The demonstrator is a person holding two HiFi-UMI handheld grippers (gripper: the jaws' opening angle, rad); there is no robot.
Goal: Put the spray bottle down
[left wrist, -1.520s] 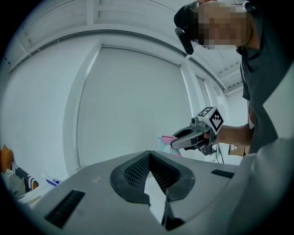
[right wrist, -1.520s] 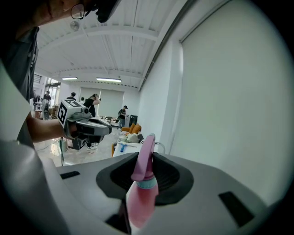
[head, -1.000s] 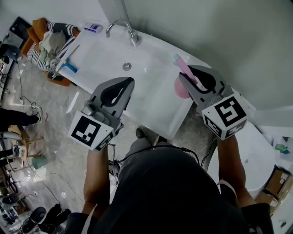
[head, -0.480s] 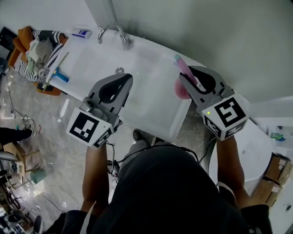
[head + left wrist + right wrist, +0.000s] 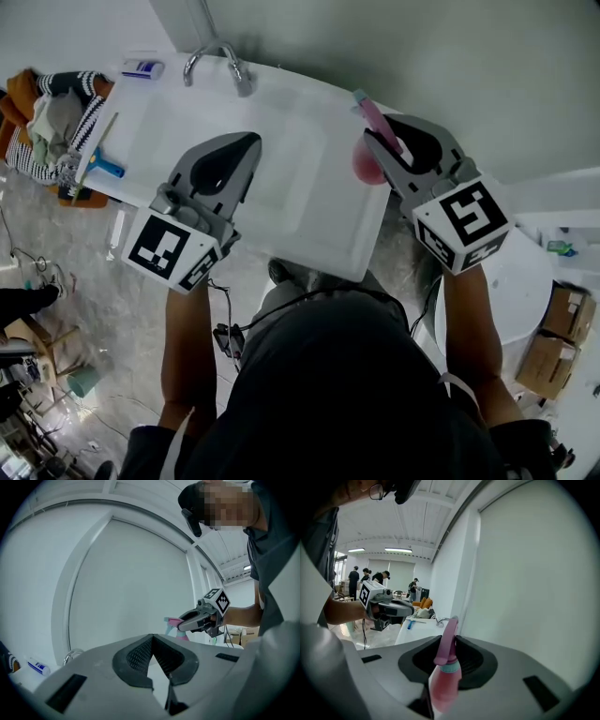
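Task not done: right tongs (image 5: 382, 141) clamp the pink spray bottle (image 5: 367, 164) approx. half-closed, apparently lifted over the right edge of the sink counter (image 5: 309, 234). Left tongs (image 5: 246, 145) closed, w/ nothing inside. Remaining: set bottle down.

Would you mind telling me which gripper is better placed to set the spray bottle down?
Right: the right gripper grips the spray bottle over the sink's edge, while the left gripper is shut and empty.
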